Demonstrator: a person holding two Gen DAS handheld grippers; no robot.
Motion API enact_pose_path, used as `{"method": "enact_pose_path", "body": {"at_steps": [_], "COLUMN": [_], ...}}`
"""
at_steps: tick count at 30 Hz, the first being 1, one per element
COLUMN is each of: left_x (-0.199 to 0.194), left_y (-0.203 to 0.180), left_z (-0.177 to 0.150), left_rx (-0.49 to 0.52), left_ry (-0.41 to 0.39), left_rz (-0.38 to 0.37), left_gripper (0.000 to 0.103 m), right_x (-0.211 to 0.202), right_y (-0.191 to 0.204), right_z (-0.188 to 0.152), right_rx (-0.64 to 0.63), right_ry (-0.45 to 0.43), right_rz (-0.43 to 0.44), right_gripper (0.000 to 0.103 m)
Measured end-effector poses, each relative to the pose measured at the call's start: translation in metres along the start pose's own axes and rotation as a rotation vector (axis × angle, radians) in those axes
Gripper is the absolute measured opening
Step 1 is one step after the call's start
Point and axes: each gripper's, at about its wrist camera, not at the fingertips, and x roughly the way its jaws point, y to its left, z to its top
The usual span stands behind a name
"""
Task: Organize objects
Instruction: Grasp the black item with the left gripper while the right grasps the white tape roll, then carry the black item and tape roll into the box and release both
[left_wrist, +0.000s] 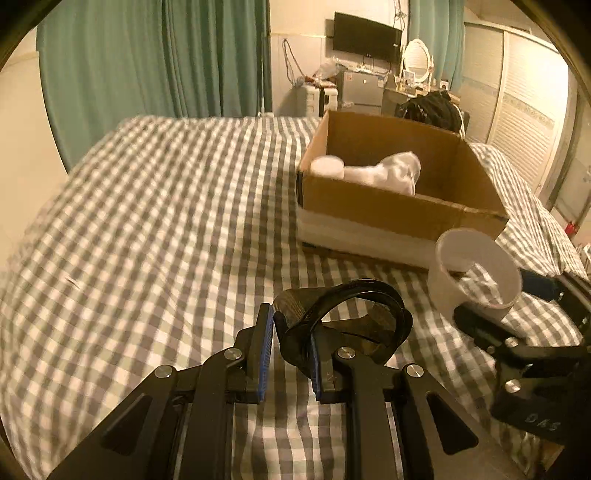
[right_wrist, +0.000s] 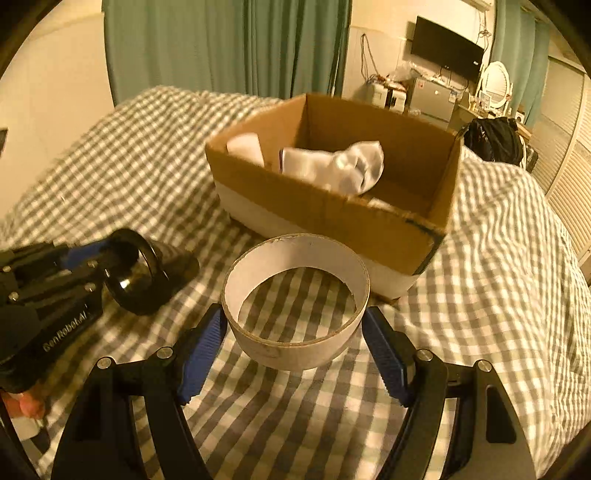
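Note:
My left gripper (left_wrist: 291, 354) is shut on a black ring-shaped tape roll (left_wrist: 347, 325) and holds it just above the checked bed; the pair also shows at the left of the right wrist view (right_wrist: 136, 273). My right gripper (right_wrist: 295, 343) is shut on a white cardboard ring (right_wrist: 295, 299), held by its sides above the bed; it appears at the right in the left wrist view (left_wrist: 476, 273). An open cardboard box (right_wrist: 325, 210) sits ahead, holding a white cup (right_wrist: 245, 147) and white bundled items (right_wrist: 340, 166).
The grey-and-white checked bedspread (left_wrist: 155, 206) stretches left of the box (left_wrist: 388, 218). Green curtains (left_wrist: 147, 59) hang behind. A black bag (right_wrist: 493, 140), a desk with clutter, a wall screen (left_wrist: 367, 37) and slatted wardrobe doors (left_wrist: 524, 110) stand far right.

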Motion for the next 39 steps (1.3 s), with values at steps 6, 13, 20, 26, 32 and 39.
{"method": "enact_pose_path", "body": {"at_steps": [6,13,20,26,32,39], "left_x": [-0.033,-0.067,-0.082,-0.069,-0.031,0.032], "left_y": [-0.011,-0.021,-0.03,-0.032,-0.035,-0.044], "left_z": [0.022,0.063,0.117,0.162,0.195,0.209], "left_rx": [0.033,0.076,0.104,0.106,0.095,0.112], "left_ry": [-0.073,-0.161,-0.242,-0.271,-0.262,-0.209], "left_rz": [-0.003,-0.028,-0.065,-0.086,-0.057,-0.045], "left_gripper": [0.018,0.018,0.018,0.018,0.018,0.018], "right_x": [-0.036,-0.091,-0.13,-0.127,-0.105,-0.053], "right_y": [0.001,-0.005,-0.015,-0.03,-0.051,-0.071], "right_z": [0.019,0.054,0.099,0.139,0.173,0.195], "right_rx": [-0.007,-0.032,-0.05,-0.039,0.005,0.056], "right_ry": [-0.077,-0.187,-0.297,-0.334,-0.333,-0.293], "right_rz": [0.003,-0.005,-0.029,-0.044,-0.022,-0.002], "right_gripper": [0.075,0.075,0.075,0.075,0.075,0.075]}}
